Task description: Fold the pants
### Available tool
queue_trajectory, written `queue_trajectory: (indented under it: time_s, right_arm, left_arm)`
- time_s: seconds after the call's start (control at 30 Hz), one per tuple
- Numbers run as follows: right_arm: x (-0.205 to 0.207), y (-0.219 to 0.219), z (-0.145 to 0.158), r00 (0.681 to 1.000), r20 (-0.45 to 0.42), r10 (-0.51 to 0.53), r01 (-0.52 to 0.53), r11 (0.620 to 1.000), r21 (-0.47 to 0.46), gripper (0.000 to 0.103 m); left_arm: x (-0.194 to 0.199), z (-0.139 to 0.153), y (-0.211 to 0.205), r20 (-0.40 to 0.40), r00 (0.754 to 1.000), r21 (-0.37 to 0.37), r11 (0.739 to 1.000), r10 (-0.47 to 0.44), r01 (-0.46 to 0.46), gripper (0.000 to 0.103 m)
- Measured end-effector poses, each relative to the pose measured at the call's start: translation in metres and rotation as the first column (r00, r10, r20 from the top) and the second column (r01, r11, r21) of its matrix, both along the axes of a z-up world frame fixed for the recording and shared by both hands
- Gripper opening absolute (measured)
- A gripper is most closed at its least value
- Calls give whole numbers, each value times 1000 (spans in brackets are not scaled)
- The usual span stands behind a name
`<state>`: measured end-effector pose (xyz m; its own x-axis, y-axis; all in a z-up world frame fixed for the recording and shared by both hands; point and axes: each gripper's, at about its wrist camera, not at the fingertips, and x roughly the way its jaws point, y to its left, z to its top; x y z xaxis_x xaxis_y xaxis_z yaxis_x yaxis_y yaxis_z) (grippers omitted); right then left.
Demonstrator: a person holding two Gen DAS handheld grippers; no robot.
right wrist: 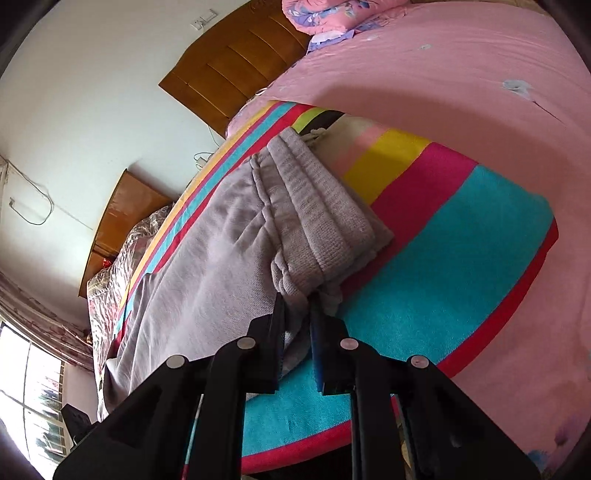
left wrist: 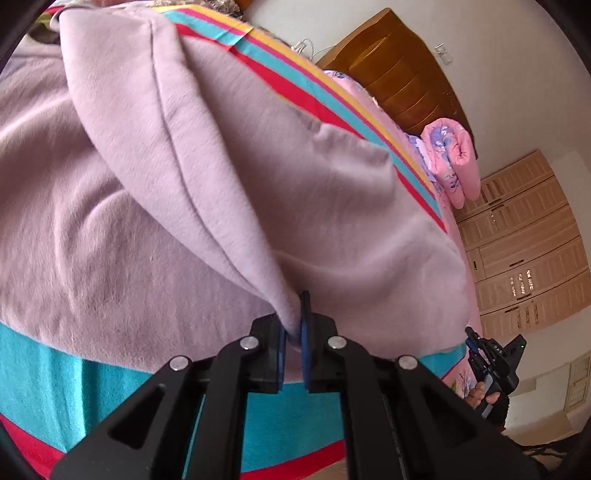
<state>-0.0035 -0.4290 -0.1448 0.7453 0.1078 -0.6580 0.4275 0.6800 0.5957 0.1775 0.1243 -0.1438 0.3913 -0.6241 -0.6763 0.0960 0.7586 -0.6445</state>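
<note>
Left wrist view
Left tongs (left wrist: 294, 332): narrow, pinching a fold of the pants (left wrist: 166, 184)
Pants: lilac fleece spreading from 12 to 9 o'clock of the tongs over the striped towel (left wrist: 122, 387)
Right tongs (left wrist: 480, 354): at 3 o'clock, beside the pants' edge

Right wrist view
Right tongs (right wrist: 297, 325): narrow, clamped on the pants (right wrist: 221, 236) by the waistband (right wrist: 317, 206)
Pants: lying on the striped towel (right wrist: 461, 240) on the bed (right wrist: 443, 74), running toward 9 o'clock

open pink sheet (right wrist: 424, 74) beyond striped towel (right wrist: 461, 229), rolled quilt (right wrist: 325, 14) near headboard (right wrist: 236, 62), perhaps blocking
</note>
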Motion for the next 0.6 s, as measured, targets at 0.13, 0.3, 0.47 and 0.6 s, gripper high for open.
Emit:
queue_trajectory:
  time_s: [0.13, 0.3, 0.47, 0.6]
  right_arm:
    - [-1, 1, 9, 1000, 13, -3, 3, 1000, -19, 13]
    - [1, -2, -2, 1000, 4, -12, 12, 1000, 21, 19]
    - [-3, 5, 4, 1000, 2, 17, -17, 998, 53, 42]
    - [-4, 24, 4, 997, -3, 83, -83, 994, 67, 42]
  left_arm:
    - [1, 3, 3, 2, 1000, -11, 1000, -3, 3, 9]
    - [0, 0, 5, -3, 1000, -31, 999, -5, 5, 15]
    - [-3, 17, 10, 47, 999, 7, 1000, 13, -13, 52]
    - [1, 19, 9, 45, 999, 19, 1000, 4, -5, 50]
